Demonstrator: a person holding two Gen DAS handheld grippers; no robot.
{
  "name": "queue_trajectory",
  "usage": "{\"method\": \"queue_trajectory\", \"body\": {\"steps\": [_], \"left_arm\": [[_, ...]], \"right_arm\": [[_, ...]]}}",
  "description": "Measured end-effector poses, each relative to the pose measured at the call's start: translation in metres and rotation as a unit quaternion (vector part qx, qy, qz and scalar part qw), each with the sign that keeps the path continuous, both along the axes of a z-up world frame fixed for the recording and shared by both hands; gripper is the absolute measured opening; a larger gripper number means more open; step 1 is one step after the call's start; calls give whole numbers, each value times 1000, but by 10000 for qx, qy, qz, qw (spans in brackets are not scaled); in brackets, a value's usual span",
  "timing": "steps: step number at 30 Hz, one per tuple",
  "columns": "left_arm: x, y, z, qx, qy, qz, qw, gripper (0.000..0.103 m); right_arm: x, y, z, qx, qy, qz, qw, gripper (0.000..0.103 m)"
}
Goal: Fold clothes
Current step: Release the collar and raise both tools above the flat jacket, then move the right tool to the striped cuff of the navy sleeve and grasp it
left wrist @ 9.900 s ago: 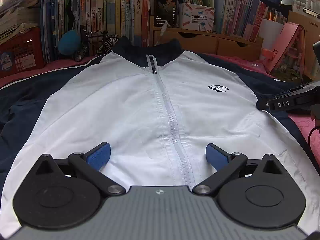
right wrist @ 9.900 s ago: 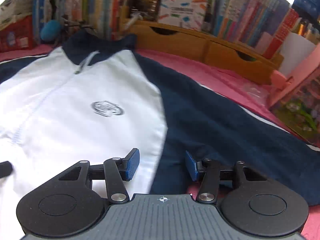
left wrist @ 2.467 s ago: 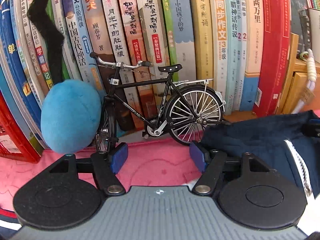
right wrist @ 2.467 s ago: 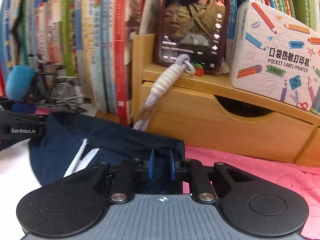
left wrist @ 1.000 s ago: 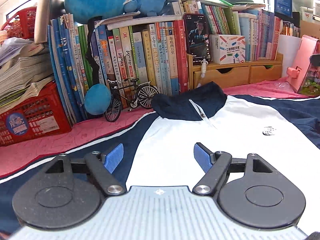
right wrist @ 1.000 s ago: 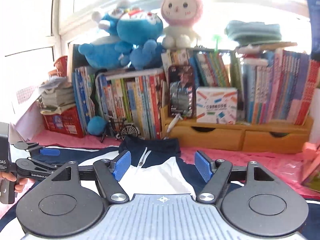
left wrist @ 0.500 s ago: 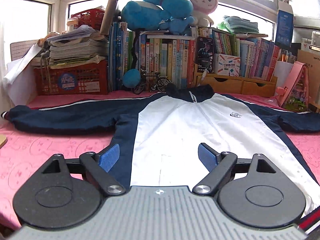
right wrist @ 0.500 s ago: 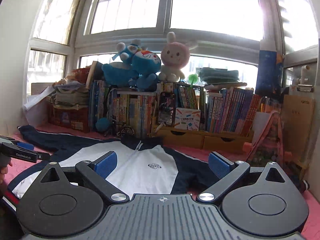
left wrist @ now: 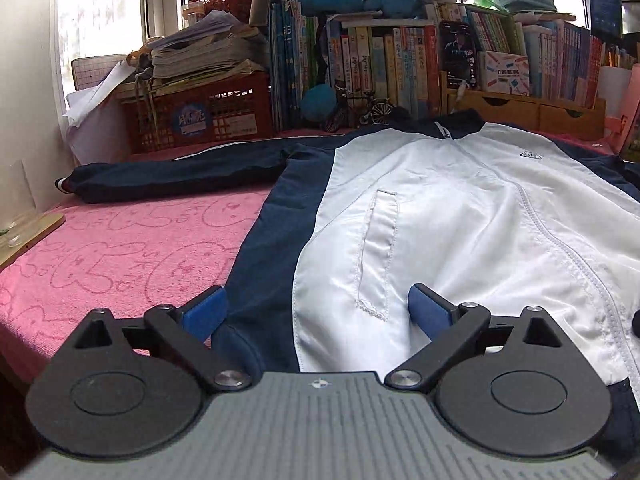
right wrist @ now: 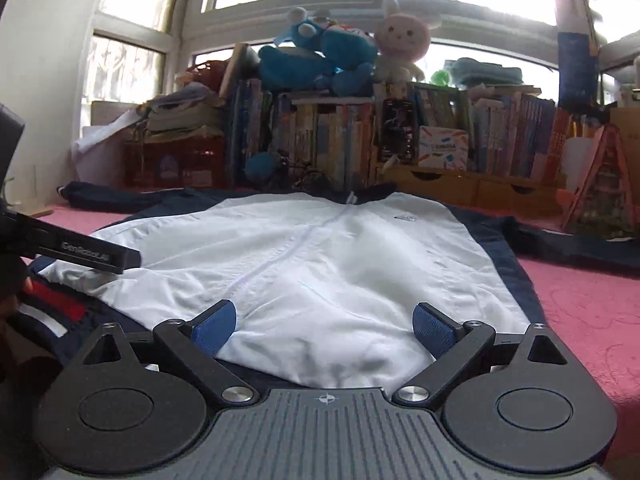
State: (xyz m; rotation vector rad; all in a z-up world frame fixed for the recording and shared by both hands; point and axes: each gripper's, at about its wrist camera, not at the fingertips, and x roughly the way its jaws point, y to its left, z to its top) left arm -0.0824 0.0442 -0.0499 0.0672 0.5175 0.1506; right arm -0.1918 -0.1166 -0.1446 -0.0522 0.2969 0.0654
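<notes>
Folding hasn't really started: the jacket lies flat, zipped, sleeves out on the pink surface. Left gripper opening wide, right gripper easing closed at the hem, both holding nothing.

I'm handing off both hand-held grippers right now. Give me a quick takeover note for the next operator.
Left hand-held gripper: jaws opening, nothing gripped, above the jacket's bottom edge on its navy side panel.
Right hand-held gripper: jaws closing slightly, pads clear of cloth, above the hem near the zipper.
Jacket lies flat, front up, zipped, sleeves spread on the pink blanket.
Done: spread out. Left: every fold.
</notes>
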Motion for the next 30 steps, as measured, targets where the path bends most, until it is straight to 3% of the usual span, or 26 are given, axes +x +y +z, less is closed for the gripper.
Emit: {"method": "queue_trajectory", "body": {"steps": [4, 6, 9, 12, 16, 19, 22, 24, 25, 26, 30], "left_arm": [[-1, 9, -1, -53, -12, 62, 10000, 103], [-2, 14, 1, -129, 50, 76, 9999, 103], [-10, 23, 8, -341, 65, 116, 9993, 99], [-19, 32, 12, -480, 40, 181, 9987, 99], [-19, 33, 5, -222, 114, 296, 9992, 101], [-16, 30, 5, -179, 123, 365, 9991, 102], [-15, 28, 6, -105, 137, 370, 9992, 102], [-15, 28, 8, -55, 161, 360, 9992, 102], [-15, 27, 8, 14, 170, 368, 9992, 102], [-15, 27, 9, 107, 172, 371, 9991, 102], [-17, 28, 12, 341, 170, 303, 9988, 102]], "right_arm": [[-1, -54, -4, -218, 44, -1365, 9904, 97], [-6, -88, -4, 33, 192, -1975, 9801, 98], [-22, -112, 2, 588, 270, -2145, 9746, 97], [-40, -115, 7, 1003, 344, -1799, 9780, 96], [-46, -102, 10, 1567, 597, -1212, 9784, 92], [-42, -87, 14, 1741, 682, -797, 9791, 82], [-30, -74, 18, 1620, 731, -531, 9826, 69], [-22, -70, 20, 1053, 775, -828, 9880, 55], [-19, -70, 20, 721, 801, -1069, 9884, 35], [-16, -70, 20, 388, 826, -1309, 9872, 33], [-15, -107, 20, 269, 917, -2110, 9728, 31]]}}
